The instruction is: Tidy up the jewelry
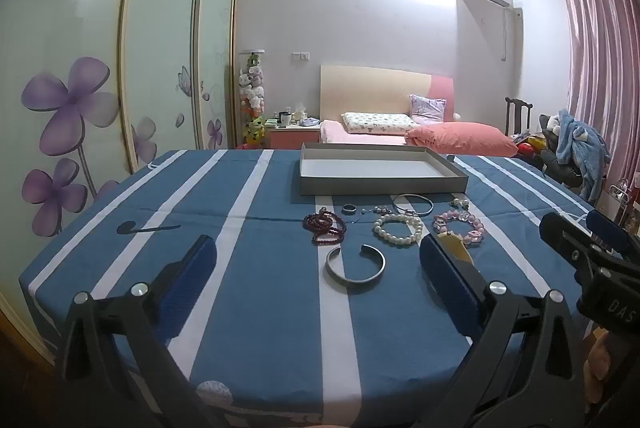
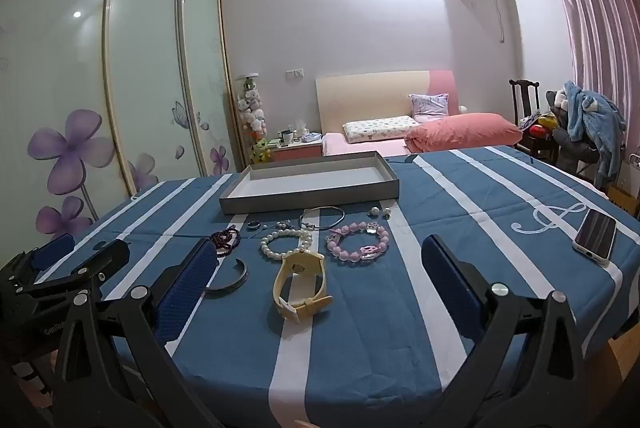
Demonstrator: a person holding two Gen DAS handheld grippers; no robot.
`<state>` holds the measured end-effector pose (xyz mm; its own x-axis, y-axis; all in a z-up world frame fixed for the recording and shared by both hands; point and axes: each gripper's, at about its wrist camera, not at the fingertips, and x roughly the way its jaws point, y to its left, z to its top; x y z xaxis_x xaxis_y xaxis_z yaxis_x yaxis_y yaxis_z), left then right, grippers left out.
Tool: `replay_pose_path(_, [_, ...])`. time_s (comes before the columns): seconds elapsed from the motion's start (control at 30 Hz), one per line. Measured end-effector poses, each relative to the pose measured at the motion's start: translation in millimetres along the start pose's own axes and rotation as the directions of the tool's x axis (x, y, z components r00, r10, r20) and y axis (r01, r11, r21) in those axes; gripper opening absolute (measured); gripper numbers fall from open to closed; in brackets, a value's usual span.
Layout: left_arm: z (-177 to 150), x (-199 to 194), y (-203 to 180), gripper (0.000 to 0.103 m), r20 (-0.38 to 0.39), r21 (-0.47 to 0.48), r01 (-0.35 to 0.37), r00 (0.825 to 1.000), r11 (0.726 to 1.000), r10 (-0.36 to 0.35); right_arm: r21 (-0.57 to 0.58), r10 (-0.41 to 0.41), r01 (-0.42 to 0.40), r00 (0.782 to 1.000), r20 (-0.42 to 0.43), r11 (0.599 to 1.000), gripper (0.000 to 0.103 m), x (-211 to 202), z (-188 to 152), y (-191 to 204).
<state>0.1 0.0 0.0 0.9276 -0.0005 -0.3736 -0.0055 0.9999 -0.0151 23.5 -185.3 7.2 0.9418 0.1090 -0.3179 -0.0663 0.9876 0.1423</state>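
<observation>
Phone [image 2: 595, 235] only in right view; cream watch [image 2: 299, 282] unobstructed there.

The left gripper [image 1: 318, 256] hovers with its jaws spread wide, the two blue-padded fingers [image 1: 440, 264] well apart and holding nothing between them. The right gripper [image 2: 320, 260] hovers level in the same pose, jaws wide, blue pads [image 2: 448, 276] facing each other across an open gap. The two sit side by side (each shows at the edge of the other's view), close together, both pointing forward and slightly downward, neither touching the other.
</observation>
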Motion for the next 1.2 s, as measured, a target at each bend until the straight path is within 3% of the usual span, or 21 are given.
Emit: replay_pose_path(1.2, [1.4, 0.3, 2.7, 0.099, 0.006, -0.005, -0.002, 1.0, 1.0, 0.002, -0.006, -0.003, 0.003, 1.0, 0.003, 1.0, 0.101, -1.1, 0.7, 1.5])
